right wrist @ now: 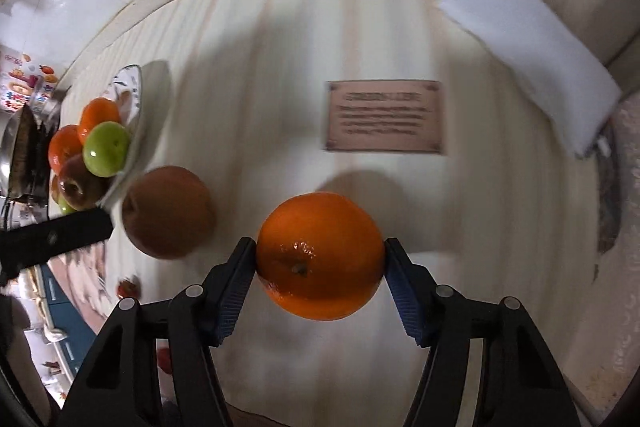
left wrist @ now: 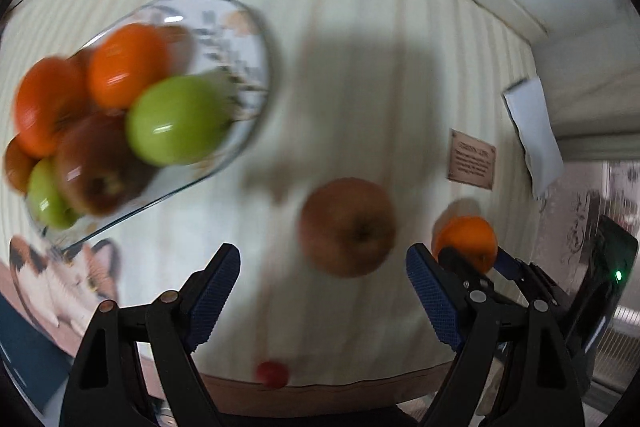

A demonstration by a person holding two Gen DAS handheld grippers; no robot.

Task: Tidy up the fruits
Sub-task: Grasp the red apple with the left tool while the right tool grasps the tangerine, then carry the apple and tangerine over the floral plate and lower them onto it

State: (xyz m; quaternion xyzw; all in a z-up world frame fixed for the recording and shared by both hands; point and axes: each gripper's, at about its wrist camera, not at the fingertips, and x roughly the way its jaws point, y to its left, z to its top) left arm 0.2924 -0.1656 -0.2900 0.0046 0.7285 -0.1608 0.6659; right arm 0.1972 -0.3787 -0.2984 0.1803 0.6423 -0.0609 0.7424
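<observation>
dim, motion-blurred, fisheye-warped edges, soft shadows

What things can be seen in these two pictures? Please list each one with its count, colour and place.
plate: one, clear glass with a blue pattern, left on the tablecloth, holding fruit
oranges on plate: at least two, orange, far side of the pile
green apples on plate: two, green
red apple on plate: one, dark red
loose apple: one, brownish red, on the cloth beside the plate
loose orange: one, orange, between the right pads
small red object: one, near table edge, too blurred to name
tablecloth: one, cream, striped
label: one, brown, on the cloth
white paper: one, far right
left hand-held gripper: black, blue pads, open
right hand-held gripper: closed on the loose orange
</observation>
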